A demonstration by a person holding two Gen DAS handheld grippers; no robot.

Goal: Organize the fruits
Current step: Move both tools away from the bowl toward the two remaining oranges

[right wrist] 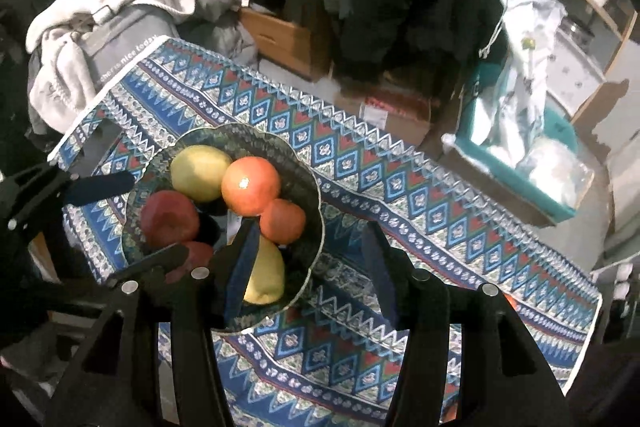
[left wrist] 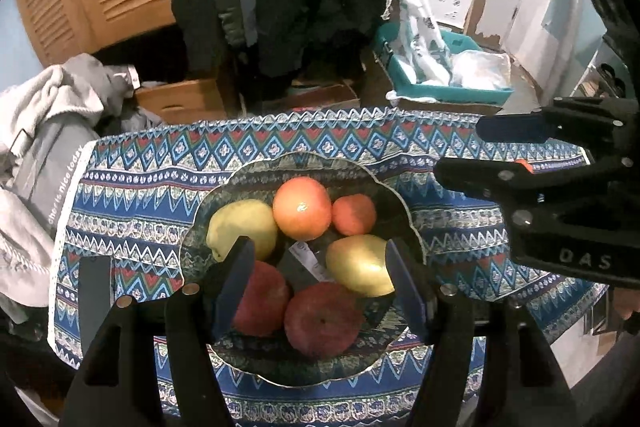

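The bowl [left wrist: 404,215] sits in the middle of the table [left wrist: 140,187]. Six fruits lie in it: a big orange [left wrist: 302,207] at 12 o'clock, two yellow pears, two red apples and a small orange. The left tool [left wrist: 320,279] hangs over the bowl, open and empty. The right tool [right wrist: 310,263], at the bowl's 3 o'clock side, is open and empty too.

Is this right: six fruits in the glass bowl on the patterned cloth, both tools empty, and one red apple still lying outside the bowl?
Not quite. No apple lies outside: both red apples sit in the glass bowl with the other four fruits, as the left wrist view shows. The patterned cloth carries no loose fruit. Left tool and right tool are empty.
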